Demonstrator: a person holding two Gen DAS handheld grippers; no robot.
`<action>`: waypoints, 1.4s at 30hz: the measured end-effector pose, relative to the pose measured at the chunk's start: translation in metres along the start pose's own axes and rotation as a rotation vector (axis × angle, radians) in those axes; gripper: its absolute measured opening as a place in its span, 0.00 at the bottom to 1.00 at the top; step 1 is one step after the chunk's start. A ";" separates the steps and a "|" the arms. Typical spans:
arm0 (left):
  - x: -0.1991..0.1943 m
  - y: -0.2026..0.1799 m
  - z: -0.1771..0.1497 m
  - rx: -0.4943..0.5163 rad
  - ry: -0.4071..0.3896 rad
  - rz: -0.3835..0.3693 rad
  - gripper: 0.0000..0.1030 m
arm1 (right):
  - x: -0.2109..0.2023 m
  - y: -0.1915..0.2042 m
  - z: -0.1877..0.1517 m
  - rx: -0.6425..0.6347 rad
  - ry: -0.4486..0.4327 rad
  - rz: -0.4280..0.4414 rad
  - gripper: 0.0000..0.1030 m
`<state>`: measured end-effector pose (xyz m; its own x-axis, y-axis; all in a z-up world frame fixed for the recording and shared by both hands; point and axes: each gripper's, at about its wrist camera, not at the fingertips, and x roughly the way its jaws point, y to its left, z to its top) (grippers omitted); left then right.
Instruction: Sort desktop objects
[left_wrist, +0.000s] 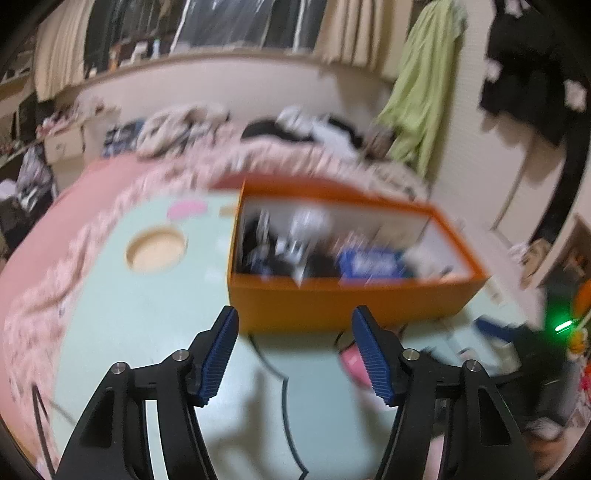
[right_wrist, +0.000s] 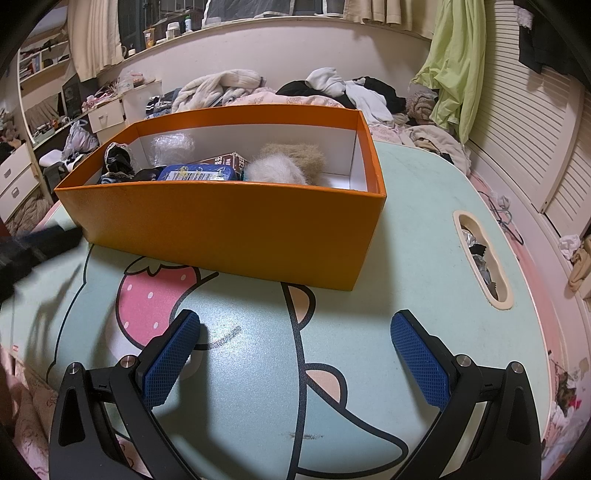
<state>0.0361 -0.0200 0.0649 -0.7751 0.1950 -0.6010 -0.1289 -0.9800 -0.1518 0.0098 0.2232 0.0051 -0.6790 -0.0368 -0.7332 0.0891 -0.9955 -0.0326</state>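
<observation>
An orange box (right_wrist: 229, 229) stands on the pale green cartoon-print table (right_wrist: 417, 236). Inside it lie a blue packet (right_wrist: 197, 172), a fluffy white and tan item (right_wrist: 284, 166), dark cloth (right_wrist: 116, 157) and a brown carton (right_wrist: 227, 160). My right gripper (right_wrist: 295, 325) is open and empty, low over the table in front of the box. My left gripper (left_wrist: 295, 321) is open and empty, just before the box's (left_wrist: 332, 302) near wall; that view is blurred. The left gripper shows as a dark blur in the right wrist view (right_wrist: 33, 247).
A slot handle hole (right_wrist: 482, 254) cuts the table at right, and a round hole (left_wrist: 155, 249) at the far left. A bed with heaped clothes (right_wrist: 280, 88) lies behind the table. Drawers (right_wrist: 18, 177) stand at left. A green garment (right_wrist: 454, 62) hangs at right.
</observation>
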 end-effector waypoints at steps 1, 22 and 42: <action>-0.007 -0.001 0.009 0.002 -0.018 -0.030 0.60 | 0.000 0.000 0.000 0.000 0.000 0.000 1.00; 0.138 -0.037 0.084 0.181 0.232 0.066 0.32 | -0.004 -0.003 -0.002 0.003 -0.001 0.001 1.00; 0.029 -0.021 -0.020 0.110 0.099 -0.120 0.32 | -0.011 -0.007 -0.007 0.003 -0.003 0.001 1.00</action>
<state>0.0288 0.0072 0.0354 -0.6865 0.3081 -0.6586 -0.2878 -0.9470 -0.1429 0.0221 0.2309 0.0085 -0.6809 -0.0376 -0.7314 0.0872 -0.9957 -0.0300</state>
